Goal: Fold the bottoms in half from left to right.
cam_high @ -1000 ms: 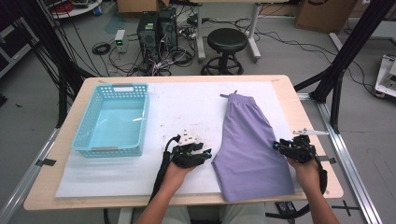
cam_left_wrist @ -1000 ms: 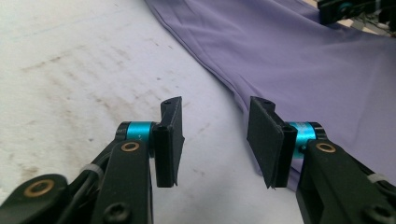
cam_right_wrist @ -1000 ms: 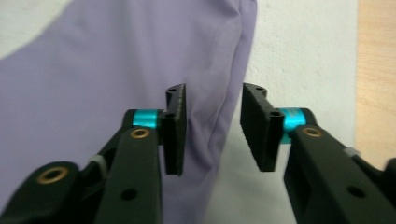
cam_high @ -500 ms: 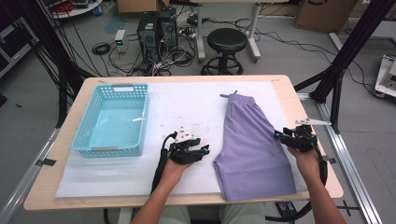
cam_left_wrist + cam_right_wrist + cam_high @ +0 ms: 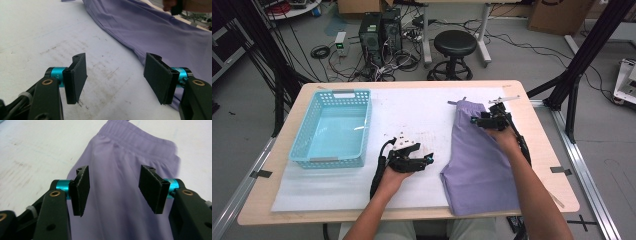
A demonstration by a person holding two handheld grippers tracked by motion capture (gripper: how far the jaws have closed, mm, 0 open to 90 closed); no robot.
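High view looks down on a wooden table (image 5: pixel 532 97) covered by a white sheet (image 5: pixel 412 112), with purple shorts (image 5: pixel 479 165) laid flat along the right side, their waistband (image 5: pixel 467 106) toward the far edge and the leg hems hanging near the near edge. A light blue basket (image 5: pixel 302 135) sits empty at the left edge of the sheet. The right gripper (image 5: pixel 484 120) hovers over the upper part of the shorts just below the waistband, and the right gripper view shows its jaws spread wide with the fabric and gathered waistband (image 5: pixel 142 137) lying between and beyond them, nothing pinched. The left gripper (image 5: pixel 424 161) rests low over bare sheet just beside the left hem of the shorts (image 5: pixel 160 30); its jaws also stand apart and hold nothing. As I judge it, the work is at its start: the garment is spread out but no fold is made and no grasp is taken, so gripping, folding and probably moving it to the basket all remain. Whether the right gripper touches the cloth cannot be told, and the person's right forearm (image 5: pixel 532 185) covers part of the shorts' right edge.
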